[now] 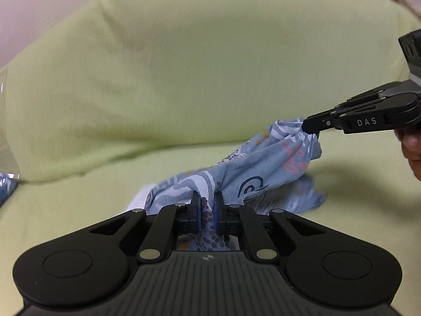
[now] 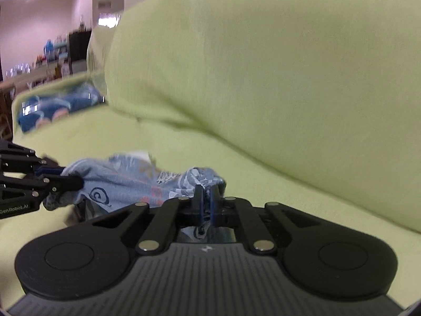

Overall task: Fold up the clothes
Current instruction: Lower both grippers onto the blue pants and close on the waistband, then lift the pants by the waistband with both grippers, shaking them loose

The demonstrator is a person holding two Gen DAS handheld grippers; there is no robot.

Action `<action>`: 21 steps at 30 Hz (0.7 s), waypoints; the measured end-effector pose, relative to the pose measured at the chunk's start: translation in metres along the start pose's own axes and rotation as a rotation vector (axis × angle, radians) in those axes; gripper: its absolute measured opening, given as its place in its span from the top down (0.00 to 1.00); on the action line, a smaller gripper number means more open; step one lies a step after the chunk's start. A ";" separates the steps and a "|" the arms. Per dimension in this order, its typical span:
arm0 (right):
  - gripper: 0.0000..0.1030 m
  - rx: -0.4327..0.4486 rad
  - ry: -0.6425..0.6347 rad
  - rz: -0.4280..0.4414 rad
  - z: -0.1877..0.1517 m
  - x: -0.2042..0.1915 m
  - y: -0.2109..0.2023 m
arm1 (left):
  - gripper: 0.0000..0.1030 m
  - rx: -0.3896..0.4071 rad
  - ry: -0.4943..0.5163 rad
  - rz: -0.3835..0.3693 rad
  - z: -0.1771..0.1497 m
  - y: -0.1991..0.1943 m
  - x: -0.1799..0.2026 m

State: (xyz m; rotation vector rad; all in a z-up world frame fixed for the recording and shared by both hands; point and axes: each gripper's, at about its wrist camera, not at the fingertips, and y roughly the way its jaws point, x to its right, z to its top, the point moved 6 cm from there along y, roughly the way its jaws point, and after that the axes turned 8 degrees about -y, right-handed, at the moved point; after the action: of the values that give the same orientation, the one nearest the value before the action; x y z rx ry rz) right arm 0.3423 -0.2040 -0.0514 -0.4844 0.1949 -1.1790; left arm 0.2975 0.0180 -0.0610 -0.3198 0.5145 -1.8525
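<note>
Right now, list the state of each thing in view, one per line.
Left claw: shut on the blue patterned garment.
Right claw: shut on the blue patterned garment.
Blue patterned garment: bunched, unfolded, stretched between both claws over the green sofa seat.
Green sofa seat: covered in green fabric.
Second blue garment: lying on the far end of the seat, blurred.

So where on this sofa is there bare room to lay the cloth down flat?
The seat is bare between the blue patterned cloth and the back cushion, and to the right of the right claw. It is crowded at the far left end, where a second blue garment lies.
</note>
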 end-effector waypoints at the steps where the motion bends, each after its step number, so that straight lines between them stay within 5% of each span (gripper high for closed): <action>1: 0.97 0.017 0.001 -0.011 0.007 0.002 -0.014 | 0.93 0.011 0.002 -0.023 0.005 -0.012 0.010; 8: 0.97 0.120 0.027 -0.100 0.033 0.027 -0.155 | 0.93 0.058 0.053 -0.207 0.021 -0.097 0.095; 21: 1.00 0.192 0.045 -0.384 0.008 0.052 -0.437 | 0.93 0.140 0.111 -0.652 0.034 -0.250 0.256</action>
State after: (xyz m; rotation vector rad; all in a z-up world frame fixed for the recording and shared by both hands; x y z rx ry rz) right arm -0.0011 -0.3779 0.1630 -0.3335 0.0247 -1.5680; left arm 0.0222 -0.1614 0.0839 -0.3140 0.3743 -2.5365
